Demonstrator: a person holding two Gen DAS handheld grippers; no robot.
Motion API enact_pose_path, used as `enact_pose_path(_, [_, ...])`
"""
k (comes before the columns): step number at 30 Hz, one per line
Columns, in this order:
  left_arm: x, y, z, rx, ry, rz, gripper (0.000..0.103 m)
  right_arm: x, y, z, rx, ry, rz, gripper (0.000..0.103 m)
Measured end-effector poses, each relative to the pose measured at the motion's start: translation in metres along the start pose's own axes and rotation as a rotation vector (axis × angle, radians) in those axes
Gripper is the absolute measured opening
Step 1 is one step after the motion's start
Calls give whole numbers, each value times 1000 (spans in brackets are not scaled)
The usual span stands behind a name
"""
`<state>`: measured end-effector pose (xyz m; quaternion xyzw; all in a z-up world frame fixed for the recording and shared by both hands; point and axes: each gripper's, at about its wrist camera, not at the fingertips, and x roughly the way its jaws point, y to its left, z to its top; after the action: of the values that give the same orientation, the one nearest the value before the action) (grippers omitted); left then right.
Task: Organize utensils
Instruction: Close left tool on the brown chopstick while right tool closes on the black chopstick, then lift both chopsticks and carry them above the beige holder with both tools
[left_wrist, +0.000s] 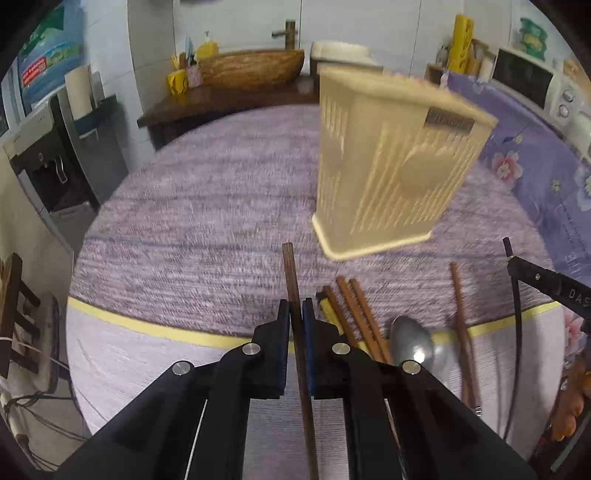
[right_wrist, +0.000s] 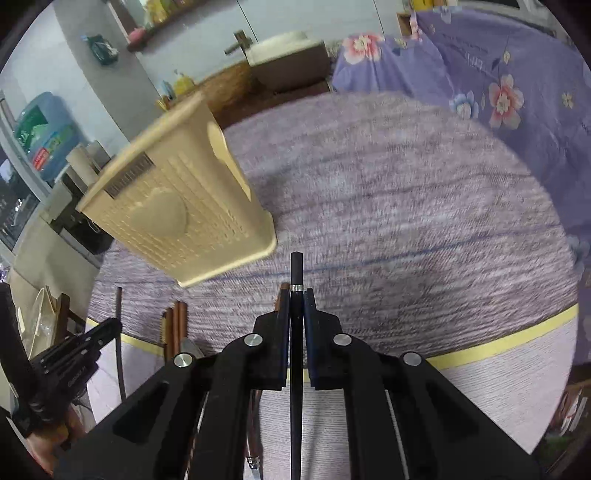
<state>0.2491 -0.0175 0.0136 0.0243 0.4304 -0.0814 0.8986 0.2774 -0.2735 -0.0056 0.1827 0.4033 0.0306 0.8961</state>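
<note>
A cream slotted utensil holder (left_wrist: 388, 166) stands on the purple tablecloth, ahead and right of my left gripper (left_wrist: 296, 310); it also shows in the right wrist view (right_wrist: 177, 206), ahead and left. My left gripper is shut on a brown wooden chopstick (left_wrist: 291, 280) that points forward. My right gripper (right_wrist: 296, 299) is shut on a black chopstick (right_wrist: 296, 269) with a silver band. More brown chopsticks (left_wrist: 354, 317) and a metal spoon (left_wrist: 410, 339) lie on the cloth right of my left gripper. The right gripper's tip (left_wrist: 543, 280) shows at the left view's right edge.
The round table (left_wrist: 207, 206) has a purple cloth with a yellow stripe near the front edge. Behind it stand a wooden counter with a basin (left_wrist: 251, 66), a water dispenser (left_wrist: 48, 155) at left and a microwave (left_wrist: 535, 85) at right. A floral cloth (right_wrist: 498, 92) lies back right.
</note>
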Motion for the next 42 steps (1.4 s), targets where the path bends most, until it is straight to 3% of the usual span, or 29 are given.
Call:
enact_pose_path(7, [-71,21,35,-22,-183,-10,8,-80,2,32,-60,-193,22,8])
enact_pose_path(12, [-89,28,52,-31,-250,15,8,-118,8,50,-96,-278,3,8])
enact_pose_path(20, [-90,37,54,-52,-274,31,8,-119,9,55,-118,-286,-17,8])
enact_pose_path(30, [-121,52,68,-63,-354,49,8,-125,10,72,-139,-298,-54,8])
enact_pose_path(35, [-157,49,104,-73,-432,19,8,-149,28,101,-165,-359,-52,8])
enact_pose_path(40, [-208,31,144,-82,-583,-50,8,-201,64,136,-181,-487,34,8])
enact_pose_path(42, [-215,24,156,-95,-601,-97,8,-214,78,147,-179,-523,69,8])
